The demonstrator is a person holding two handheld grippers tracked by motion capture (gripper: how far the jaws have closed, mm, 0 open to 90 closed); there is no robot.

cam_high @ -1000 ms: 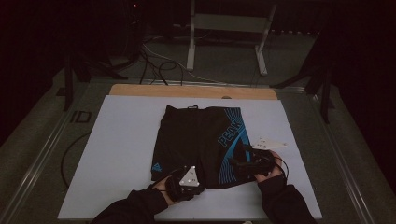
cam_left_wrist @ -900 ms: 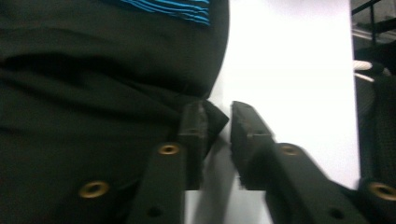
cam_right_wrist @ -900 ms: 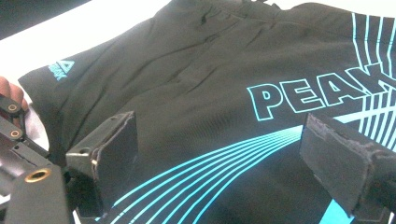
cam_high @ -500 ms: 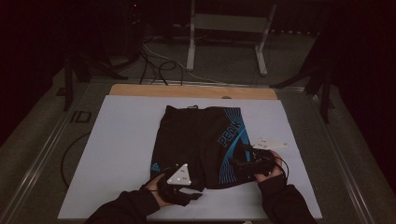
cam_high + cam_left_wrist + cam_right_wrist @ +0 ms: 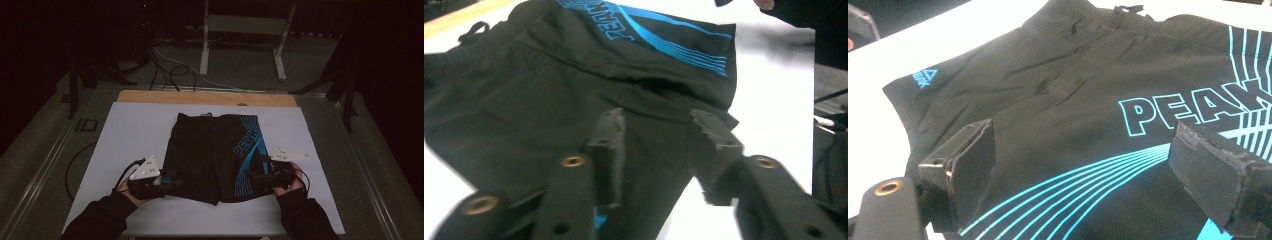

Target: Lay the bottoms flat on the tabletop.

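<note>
High view: black shorts (image 5: 212, 155) lie flat on a white table (image 5: 130, 135); left gripper (image 5: 167, 181) and right gripper (image 5: 252, 176) flank them, jaws spread, left's just closing slightly, nothing between.

- The shorts (image 5: 215, 157) lie flat in the middle of the bench (image 5: 130, 130).
- The left hand-held gripper (image 5: 167, 181) is at their near left edge.
- The right hand-held gripper (image 5: 251, 176) rests over their near right leg.

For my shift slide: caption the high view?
Black shorts flat on white table; left gripper and right gripper at the leg hems.
</note>
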